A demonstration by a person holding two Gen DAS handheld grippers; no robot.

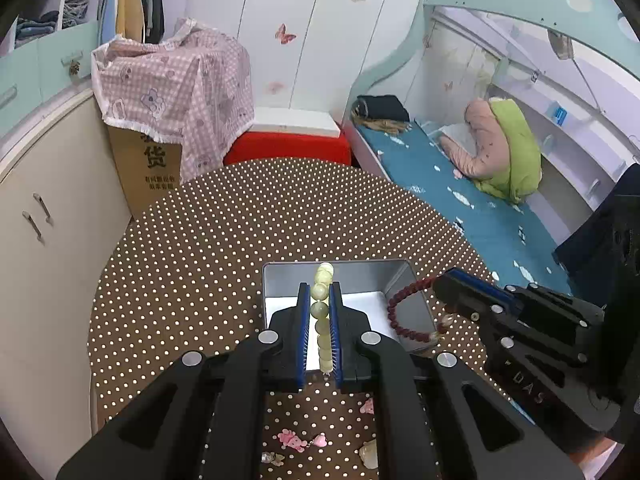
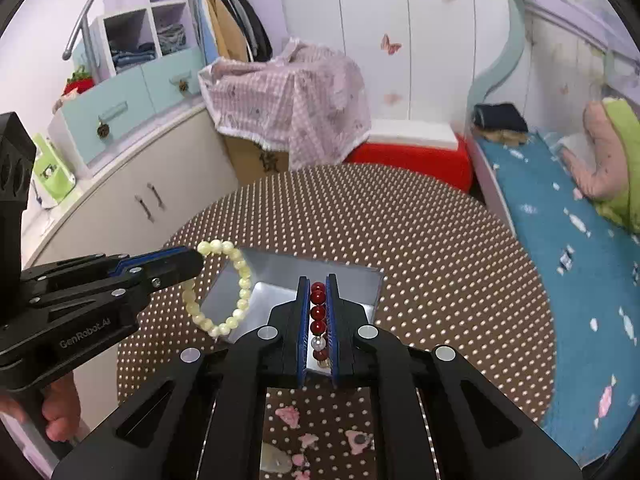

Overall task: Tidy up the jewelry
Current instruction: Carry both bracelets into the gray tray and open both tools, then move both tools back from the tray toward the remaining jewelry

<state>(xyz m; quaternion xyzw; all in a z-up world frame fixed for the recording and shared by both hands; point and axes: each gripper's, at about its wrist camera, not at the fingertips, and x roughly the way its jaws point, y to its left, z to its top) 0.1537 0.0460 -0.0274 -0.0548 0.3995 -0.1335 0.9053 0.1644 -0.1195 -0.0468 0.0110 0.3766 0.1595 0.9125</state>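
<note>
Both claws tilt down over the dotted surface (image 1: pixel 200 248), side by side. The left claw (image 1: pixel 320 292) is clamped on one pale green bead bracelet (image 2: pixel 236 280); its loop hangs over the near left corner of the one open metal box (image 1: pixel 360 276). The right claw (image 2: pixel 319 284) is clamped on one dark red bead bracelet (image 1: pixel 404 316), looped over the box's right edge. Nearer the person, a few small pink charms (image 1: pixel 290 438) lie loose on the surface.
</note>
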